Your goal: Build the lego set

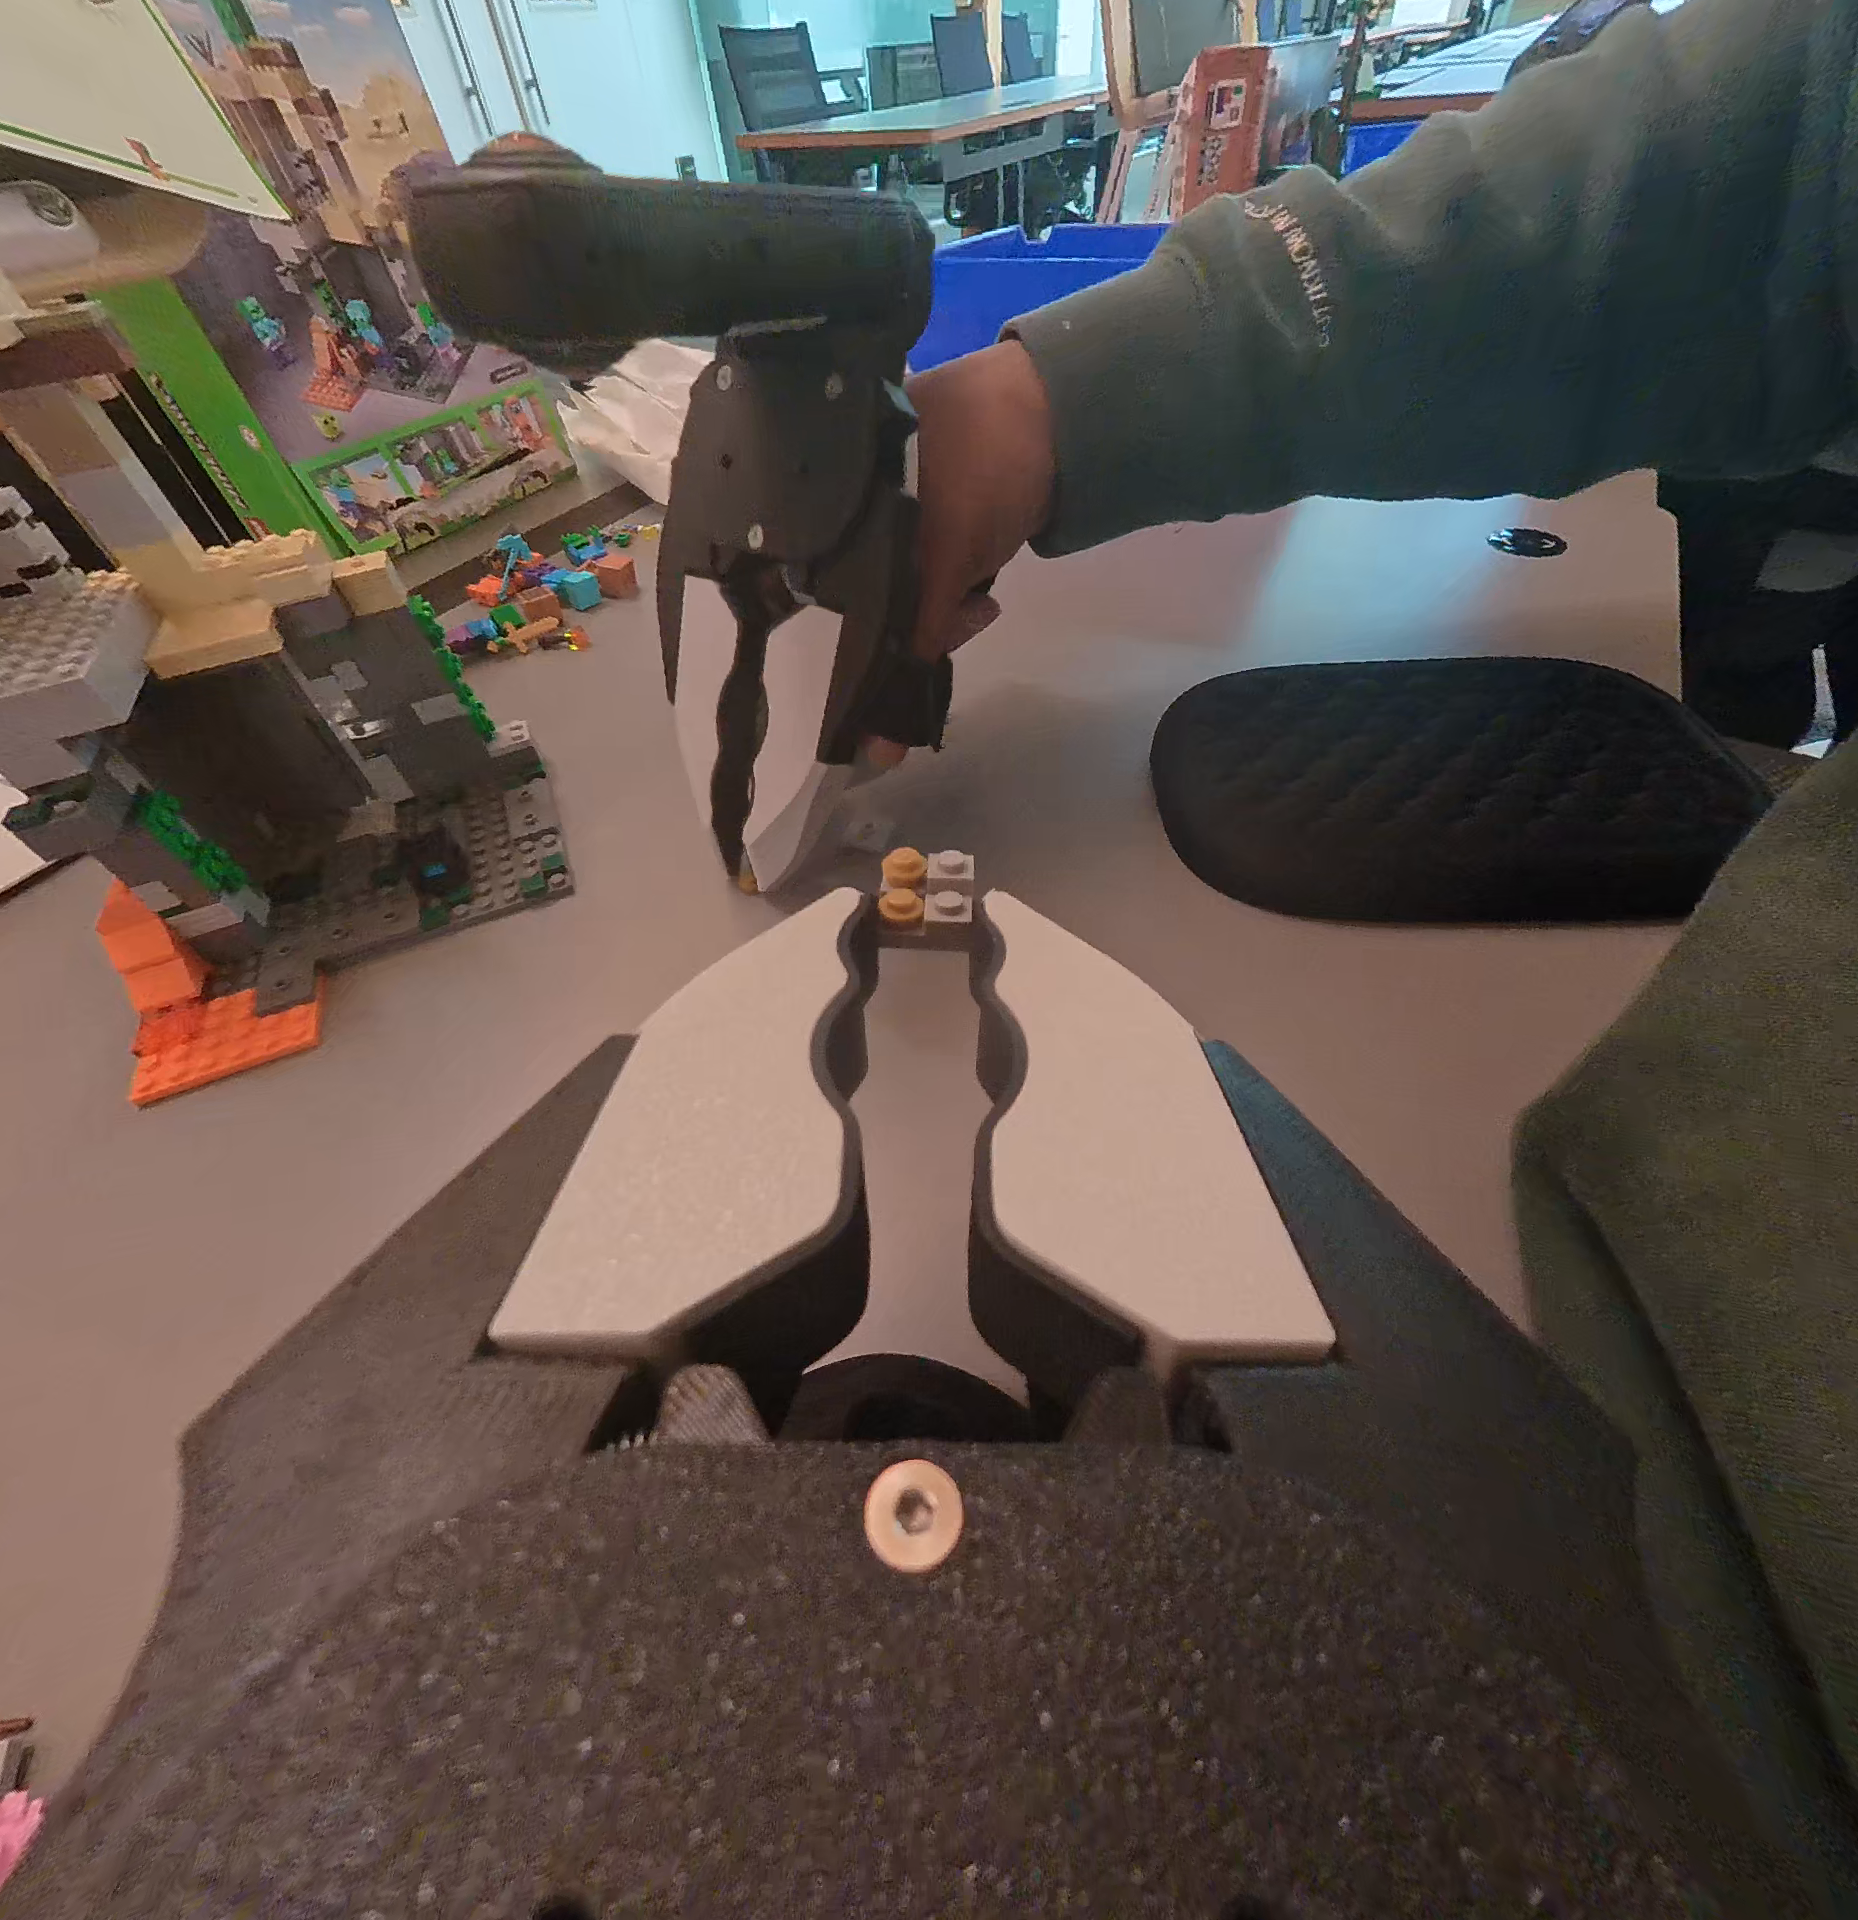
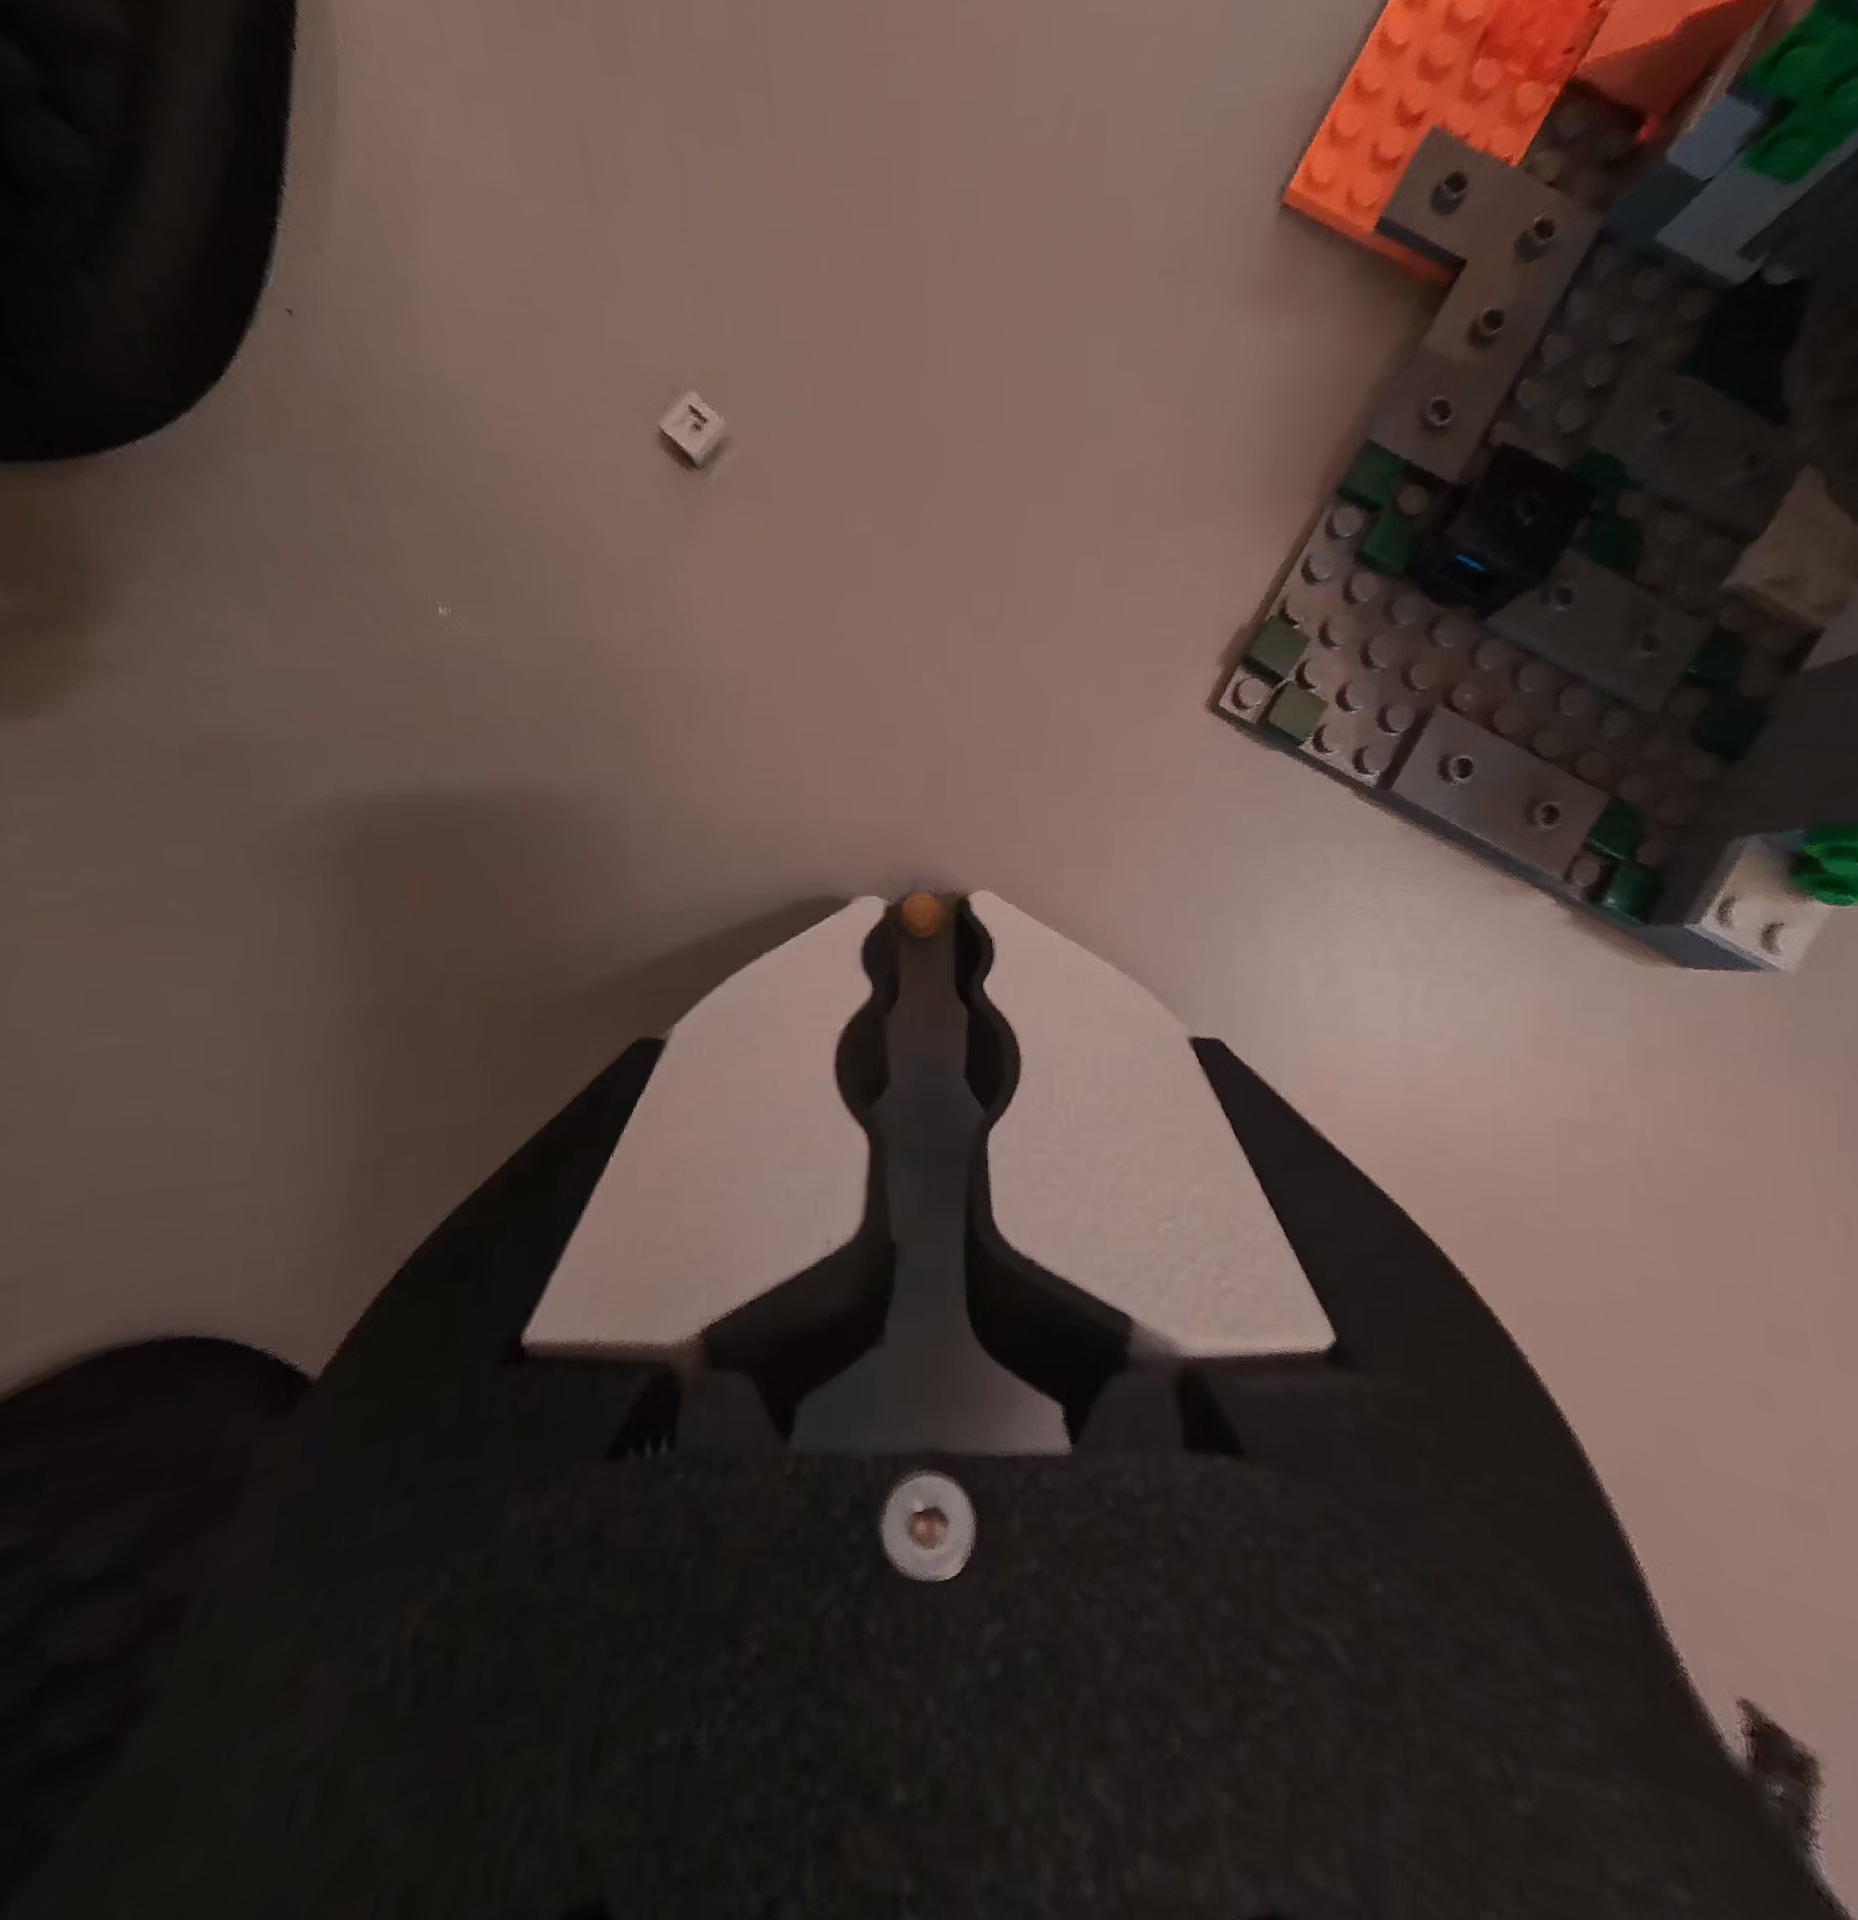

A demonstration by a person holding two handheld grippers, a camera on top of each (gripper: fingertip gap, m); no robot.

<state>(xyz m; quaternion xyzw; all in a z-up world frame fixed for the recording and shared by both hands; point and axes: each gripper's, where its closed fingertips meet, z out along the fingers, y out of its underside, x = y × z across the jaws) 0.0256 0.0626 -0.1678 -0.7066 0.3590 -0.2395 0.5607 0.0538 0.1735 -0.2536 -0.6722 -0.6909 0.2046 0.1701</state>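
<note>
Large lego build (image 1: 281, 727) at table's (image 1: 1216, 1091) left. Left gripper (image 1: 925, 920) closed on small brown plate assembly (image 1: 927, 904), just above table. Right gripper (image 2: 922, 909), beside it, pinches tiny tan round stud (image 2: 921, 914).

I'm working in an office, grey desk (image 1: 1268, 1039) under my claws, long meeting table (image 1: 904, 120) behind with dark swivel chairs (image 1: 774, 68), glass partitions at the back, blue storage bin (image 1: 1039, 275) nearby, a lego box (image 1: 385, 343) propped on the desk
</note>
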